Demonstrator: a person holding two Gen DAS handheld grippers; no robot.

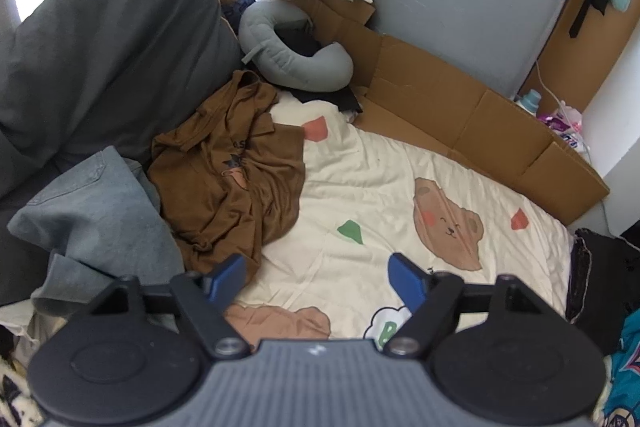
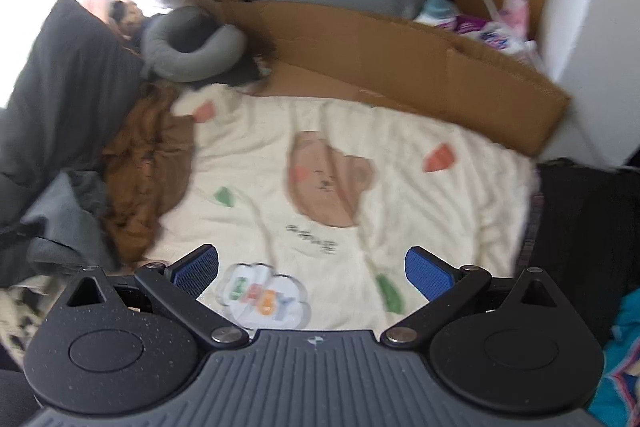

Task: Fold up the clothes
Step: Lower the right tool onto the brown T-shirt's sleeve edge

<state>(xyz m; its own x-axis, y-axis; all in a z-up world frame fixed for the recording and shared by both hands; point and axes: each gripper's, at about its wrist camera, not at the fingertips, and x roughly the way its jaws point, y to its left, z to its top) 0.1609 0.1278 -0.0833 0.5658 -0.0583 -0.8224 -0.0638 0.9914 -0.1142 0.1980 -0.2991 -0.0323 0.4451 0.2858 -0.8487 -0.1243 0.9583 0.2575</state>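
A crumpled brown shirt (image 1: 232,179) with a dark chest print lies on the left of the cream bear-print blanket (image 1: 400,195). In the right wrist view the same brown shirt (image 2: 148,167) shows blurred at the left of the blanket (image 2: 400,155). A grey-blue garment (image 1: 92,211) is heaped left of the shirt. My left gripper (image 1: 318,281) hovers open over the blanket, its left pad near the shirt's lower edge. My right gripper (image 2: 314,275) is open above the blanket's cloud print, holding nothing.
A dark grey pillow (image 1: 104,47) leans at the left, a grey neck pillow (image 1: 288,55) behind the shirt. Flattened cardboard (image 1: 460,107) lines the far side. Dark fabric (image 1: 604,275) and a teal garment (image 1: 624,379) lie at the right edge.
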